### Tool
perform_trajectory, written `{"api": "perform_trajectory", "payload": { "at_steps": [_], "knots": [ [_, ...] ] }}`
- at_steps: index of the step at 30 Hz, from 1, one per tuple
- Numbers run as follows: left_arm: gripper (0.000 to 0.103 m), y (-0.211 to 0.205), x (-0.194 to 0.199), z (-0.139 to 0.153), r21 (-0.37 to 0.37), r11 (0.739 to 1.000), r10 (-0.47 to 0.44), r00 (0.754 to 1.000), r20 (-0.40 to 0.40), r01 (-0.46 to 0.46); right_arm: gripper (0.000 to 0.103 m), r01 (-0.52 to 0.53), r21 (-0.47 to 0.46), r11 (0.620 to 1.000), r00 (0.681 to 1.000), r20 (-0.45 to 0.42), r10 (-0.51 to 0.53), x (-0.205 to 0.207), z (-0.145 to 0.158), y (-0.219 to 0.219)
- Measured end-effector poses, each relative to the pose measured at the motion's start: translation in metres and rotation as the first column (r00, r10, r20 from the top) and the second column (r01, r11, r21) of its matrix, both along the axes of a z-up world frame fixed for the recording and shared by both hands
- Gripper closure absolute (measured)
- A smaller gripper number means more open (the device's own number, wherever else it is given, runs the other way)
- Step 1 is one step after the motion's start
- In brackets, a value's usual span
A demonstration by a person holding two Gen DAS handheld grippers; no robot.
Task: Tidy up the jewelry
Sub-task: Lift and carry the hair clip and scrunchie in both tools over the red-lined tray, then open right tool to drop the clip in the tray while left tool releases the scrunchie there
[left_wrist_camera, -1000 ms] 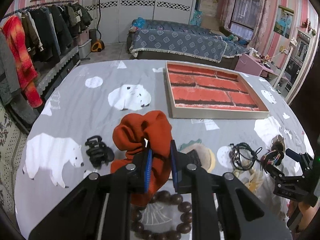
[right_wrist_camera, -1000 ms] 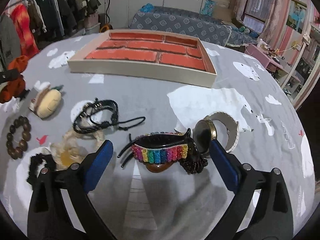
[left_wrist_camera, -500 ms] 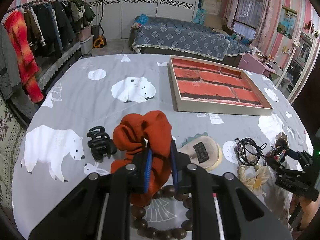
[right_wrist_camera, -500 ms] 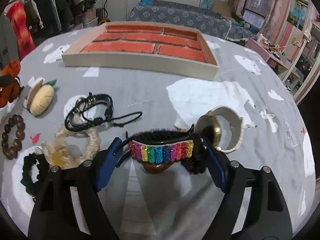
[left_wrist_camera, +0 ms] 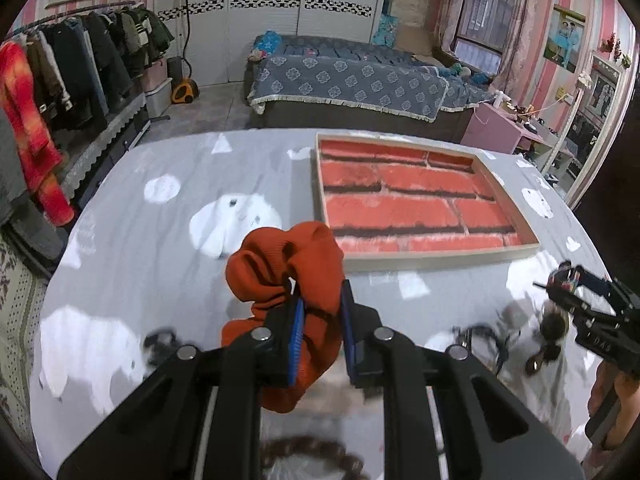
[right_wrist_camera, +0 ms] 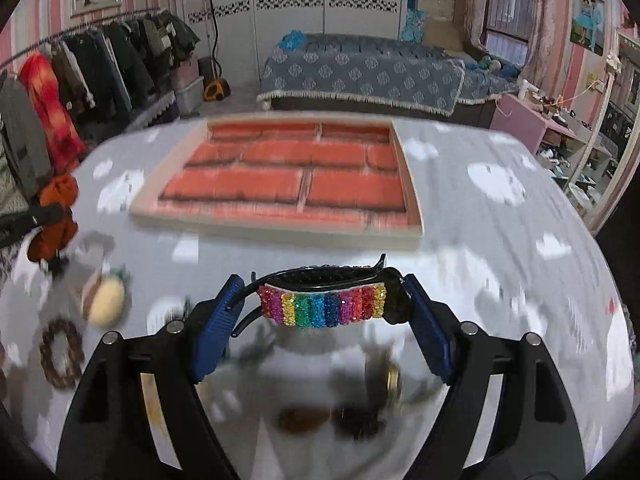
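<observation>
The tray with the brick-patterned floor sits at the far side of the worktop, which is covered by a grey cloth with white polar bears. Nothing lies inside the tray in either view; its pale rim encloses only the red brick print.

The left hand-held gripper has its blue pads pressed close on an orange scrunchie, which bunches above the fingers and hangs below them, lifted off the cloth. In the right wrist view the same scrunchie shows at the left edge, pinched by a dark finger.

The right hand-held gripper stands wide, pinching a long hair clip end to end; the clip has a band of rainbow-coloured beads on a black body and is held above the cloth, short of the tray.

Much of the rest is smeared by motion. On the cloth to the left, a pale cream hair clip and a ring of brown beads can be made out. Under the right fingers lie a round gold-rimmed object and two dark blobs, too blurred to name. In the left wrist view a black claw clip and dark cords are only vague shapes, and the bead ring is cut off by the bottom edge. At the right edge, part of a person's hand shows behind the other gripper.
</observation>
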State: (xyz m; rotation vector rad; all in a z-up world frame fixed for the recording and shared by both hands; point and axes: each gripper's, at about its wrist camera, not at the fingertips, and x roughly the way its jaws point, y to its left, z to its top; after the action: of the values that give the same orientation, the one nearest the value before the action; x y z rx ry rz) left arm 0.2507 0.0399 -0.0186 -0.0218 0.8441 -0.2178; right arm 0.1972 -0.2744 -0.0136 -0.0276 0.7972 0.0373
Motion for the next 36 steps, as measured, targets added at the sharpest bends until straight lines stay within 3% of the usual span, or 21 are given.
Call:
{"api": "perform_trajectory", "payload": {
  "at_steps": [9, 16, 19, 27, 36],
  "knots": [
    [0.086, -0.058, 0.1, -0.002, -0.006, 0.997, -0.082, 0.996, -0.022, 0.082, 0.024, 0.03, 0.027, 0.999, 0.999, 0.014, -0.03, 0.125, 0.01, -0.015],
    [0.086, -0.101, 0.184, -0.028, -0.029, 0.993, -0.114, 0.989, -0.096, 0.111, 0.024, 0.067, 0.018, 0.998, 0.996, -0.053, -0.066, 0.215, -0.011, -0.032],
    [0.086, -0.114, 0.211, -0.04, -0.007, 0.994, -0.106, 0.988, -0.11, 0.106, 0.024, 0.059, -0.003, 0.998, 0.995, -0.085, -0.059, 0.244, -0.02, -0.032],
    [0.086, -0.134, 0.264, -0.065, 0.029, 0.996, -0.084, 0.986, -0.147, 0.089, 0.024, 0.043, -0.023, 0.999, 0.985, -0.165, -0.047, 0.29, -0.047, -0.033],
    [0.085, -0.146, 0.28, -0.087, 0.08, 0.992, -0.079, 0.981, -0.176, 0.094, 0.024, 0.039, -0.042, 0.998, 0.982, -0.183, -0.046, 0.315, -0.057, -0.032]
  ]
}}
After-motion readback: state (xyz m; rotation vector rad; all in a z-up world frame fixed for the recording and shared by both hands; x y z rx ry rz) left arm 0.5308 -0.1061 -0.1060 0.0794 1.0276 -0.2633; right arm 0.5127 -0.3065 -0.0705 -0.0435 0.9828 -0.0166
